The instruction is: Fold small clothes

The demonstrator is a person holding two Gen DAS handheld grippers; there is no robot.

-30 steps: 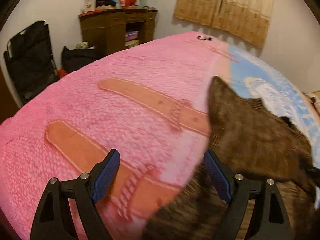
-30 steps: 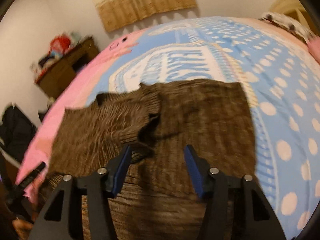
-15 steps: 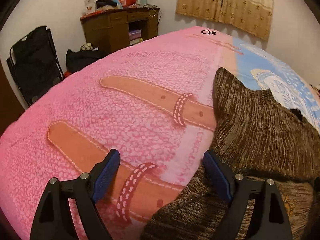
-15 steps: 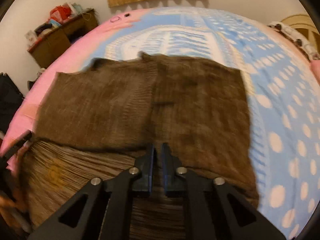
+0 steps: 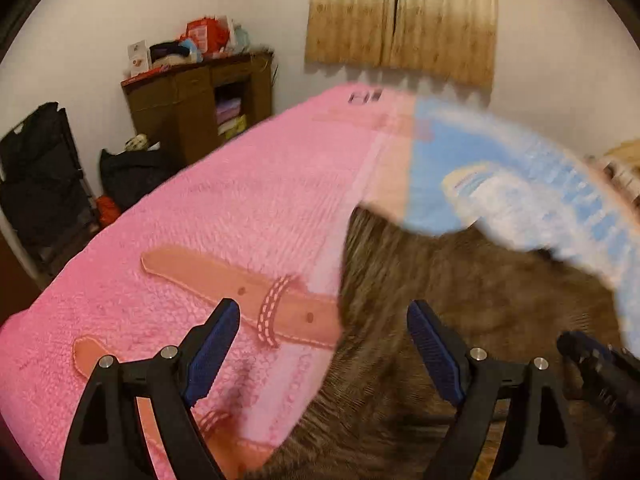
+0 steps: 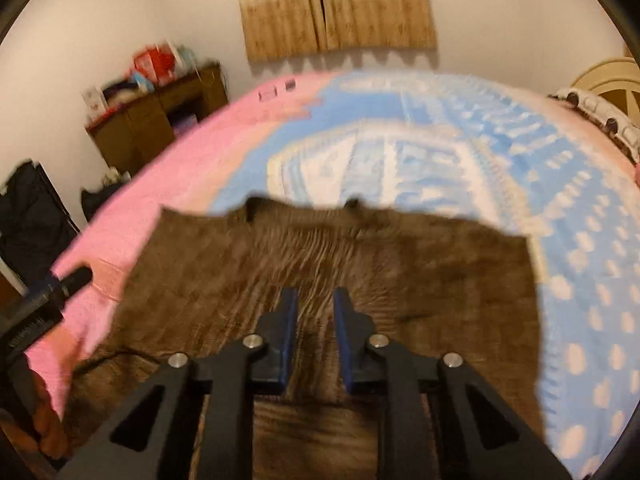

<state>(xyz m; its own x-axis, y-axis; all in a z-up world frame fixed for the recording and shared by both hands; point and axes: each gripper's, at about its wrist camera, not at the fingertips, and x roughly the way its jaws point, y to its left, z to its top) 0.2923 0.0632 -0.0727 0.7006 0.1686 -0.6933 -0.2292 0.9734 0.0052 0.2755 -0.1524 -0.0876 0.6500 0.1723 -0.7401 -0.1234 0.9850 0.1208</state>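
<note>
A brown knitted garment (image 6: 400,280) lies spread flat on the bed, its far edge towards the curtain. It also shows in the left wrist view (image 5: 460,300). My right gripper (image 6: 315,336) hovers over the garment's near middle with its jaws a narrow gap apart and nothing between them. My left gripper (image 5: 322,354) is wide open and empty over the garment's left edge, where brown knit meets pink blanket. The left gripper shows at the left edge of the right wrist view (image 6: 48,292); the right gripper shows at the right edge of the left wrist view (image 5: 600,364).
The bed carries a pink blanket (image 5: 220,220) on the left and a blue dotted one (image 6: 580,240) on the right. A wooden cabinet (image 5: 200,108) with clutter on top and dark bags (image 5: 36,176) stand by the left wall. Curtains (image 6: 332,4) hang behind. Pillows (image 6: 600,116) lie far right.
The right gripper was open, shut on the garment half a second ago, and its jaws now stand slightly apart. The garment went from bunched to flat. Both cameras have lifted and tilted up.
</note>
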